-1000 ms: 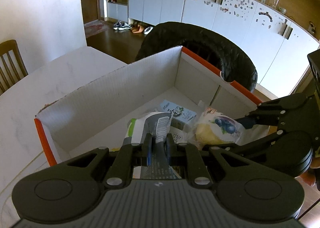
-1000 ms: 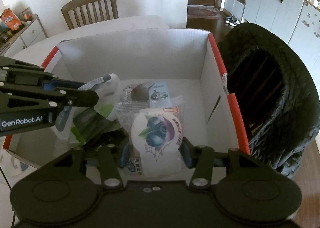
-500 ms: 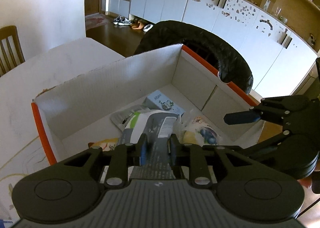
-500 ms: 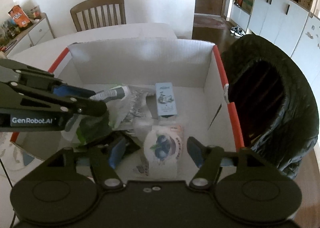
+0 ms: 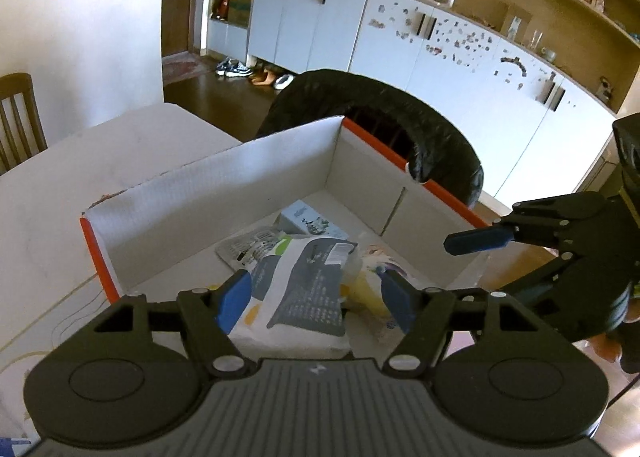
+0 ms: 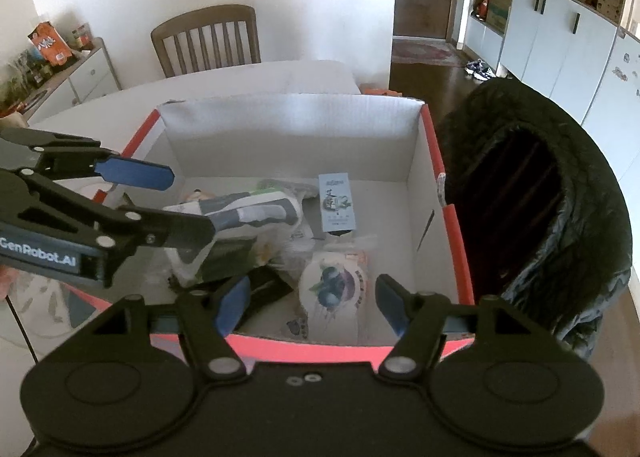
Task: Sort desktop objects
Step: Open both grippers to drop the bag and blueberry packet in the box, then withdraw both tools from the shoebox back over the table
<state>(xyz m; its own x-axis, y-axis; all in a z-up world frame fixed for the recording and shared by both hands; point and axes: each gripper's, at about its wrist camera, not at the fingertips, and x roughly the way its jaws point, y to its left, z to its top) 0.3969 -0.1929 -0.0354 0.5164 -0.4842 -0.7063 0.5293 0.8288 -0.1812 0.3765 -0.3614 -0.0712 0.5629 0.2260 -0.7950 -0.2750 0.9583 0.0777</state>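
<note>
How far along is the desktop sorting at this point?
Done: the grey-and-white packet, the blueberry packet, a light blue carton and other wrappers lie inside the cardboard box. In hand: nothing; the left gripper has just been opening around the grey packet, and the right gripper stands open above the blueberry packet. Left: no unsorted items show on the visible table.

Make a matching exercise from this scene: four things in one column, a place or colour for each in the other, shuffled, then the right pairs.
Things:
1. blueberry snack packet
2. pale blue carton
3. black padded jacket
4. wooden chair

Places or colours:
A. draped just outside the box's orange-edged right wall
B. at the far side of the white table
C. lying flat on the box floor towards the far wall
D. nearest the right gripper, in the box

Pairs: 1-D, 2-C, 3-A, 4-B
</note>
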